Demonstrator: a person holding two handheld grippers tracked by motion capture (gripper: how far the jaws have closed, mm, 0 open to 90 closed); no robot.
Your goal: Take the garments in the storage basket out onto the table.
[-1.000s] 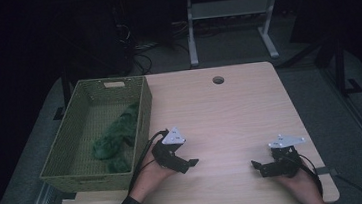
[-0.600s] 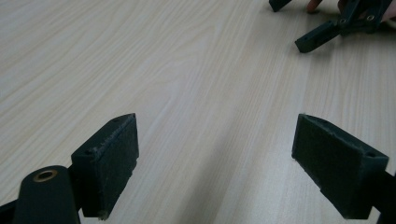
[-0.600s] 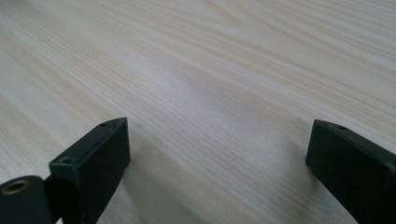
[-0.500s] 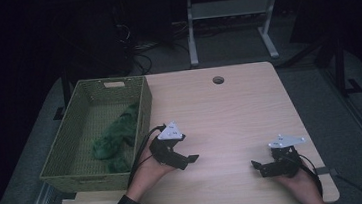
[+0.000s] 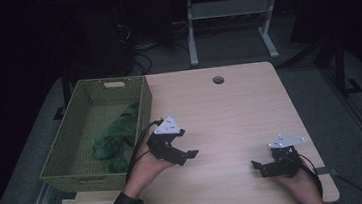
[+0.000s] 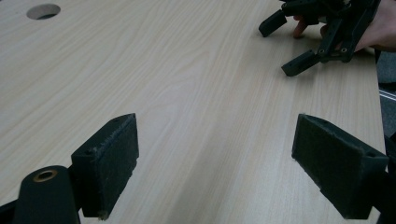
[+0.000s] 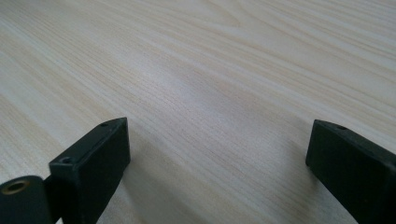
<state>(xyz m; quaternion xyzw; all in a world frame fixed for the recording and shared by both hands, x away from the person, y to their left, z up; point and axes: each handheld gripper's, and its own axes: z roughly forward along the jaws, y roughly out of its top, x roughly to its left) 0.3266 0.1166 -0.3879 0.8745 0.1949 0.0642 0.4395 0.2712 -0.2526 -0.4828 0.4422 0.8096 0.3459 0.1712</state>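
Left gripper: jaws wide apart, nothing between them, bare wood below. It sits just right of the wicker basket, tips pointing right toward the other hand.

Right gripper: jaws spread wide too, holding nothing, low over the tabletop near the front right corner, tips pointing left. The two grippers are well apart; in the left gripper view the right gripper shows across the table.

Green plush toy lies inside the basket, against its right wall, untouched.

Surface: light wood-grain table, round cable hole near the far edge. Room is dark; grey floor, a white metal frame behind the table.

Versus a second ago: left gripper has shifted slightly toward the basket and lifted a bit. Right gripper, toy and basket unchanged.
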